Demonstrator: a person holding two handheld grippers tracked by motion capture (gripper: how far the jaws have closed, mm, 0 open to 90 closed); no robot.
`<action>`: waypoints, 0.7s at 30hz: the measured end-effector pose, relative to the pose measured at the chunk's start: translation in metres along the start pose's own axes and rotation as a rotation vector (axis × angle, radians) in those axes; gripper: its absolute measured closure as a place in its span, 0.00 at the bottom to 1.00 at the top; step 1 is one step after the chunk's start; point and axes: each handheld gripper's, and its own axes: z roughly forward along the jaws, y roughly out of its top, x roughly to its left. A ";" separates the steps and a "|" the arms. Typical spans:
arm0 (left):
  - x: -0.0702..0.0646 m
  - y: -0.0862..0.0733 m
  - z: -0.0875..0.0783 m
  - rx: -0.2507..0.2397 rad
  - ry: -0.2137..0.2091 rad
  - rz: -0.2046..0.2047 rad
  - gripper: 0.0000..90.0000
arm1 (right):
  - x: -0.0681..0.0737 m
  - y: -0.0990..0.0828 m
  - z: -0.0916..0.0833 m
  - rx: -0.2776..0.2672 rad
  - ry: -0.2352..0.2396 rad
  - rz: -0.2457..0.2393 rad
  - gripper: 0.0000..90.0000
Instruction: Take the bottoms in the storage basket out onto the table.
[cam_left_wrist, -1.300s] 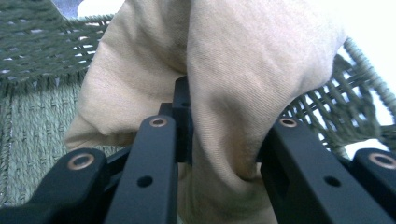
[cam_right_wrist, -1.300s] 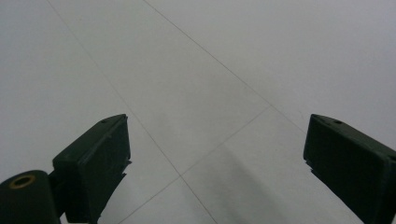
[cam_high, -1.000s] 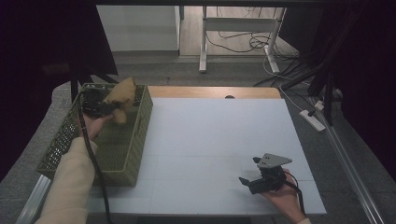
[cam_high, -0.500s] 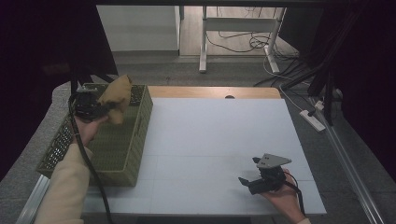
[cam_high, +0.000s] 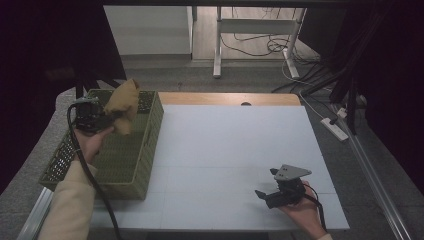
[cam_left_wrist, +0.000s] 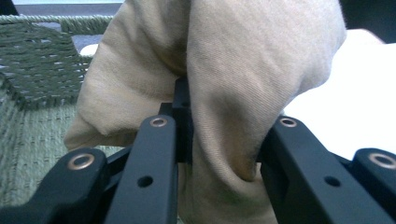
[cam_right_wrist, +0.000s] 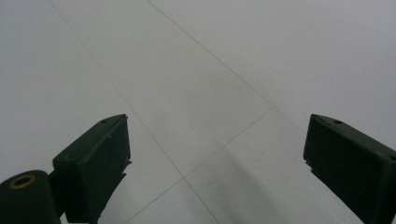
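The tan cloth (cam_high: 122, 104) is clamped by the left gripper (cam_high: 107, 119) above the basket (cam_high: 150, 150); it is best lifted clear, then carried toward three o'clock.

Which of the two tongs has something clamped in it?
The left tongs, above the green basket, are shut on a tan cloth. The right tongs are open over the white table.

I was working in a lab-like recording room: black curtains (cam_high: 45, 60), a white tabletop (cam_high: 235, 150), loose cables (cam_high: 250, 47) and a power strip (cam_high: 334, 129).
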 end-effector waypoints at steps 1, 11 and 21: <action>-0.001 -0.001 -0.001 -0.005 -0.002 0.000 0.80 | 0.000 0.000 0.000 0.001 -0.001 -0.001 0.08; -0.008 -0.007 -0.014 -0.051 -0.028 0.006 0.80 | 0.001 0.001 0.000 0.011 -0.005 -0.005 0.08; -0.020 -0.011 -0.026 -0.083 -0.056 0.027 0.80 | 0.002 0.000 0.001 0.013 -0.009 -0.003 0.08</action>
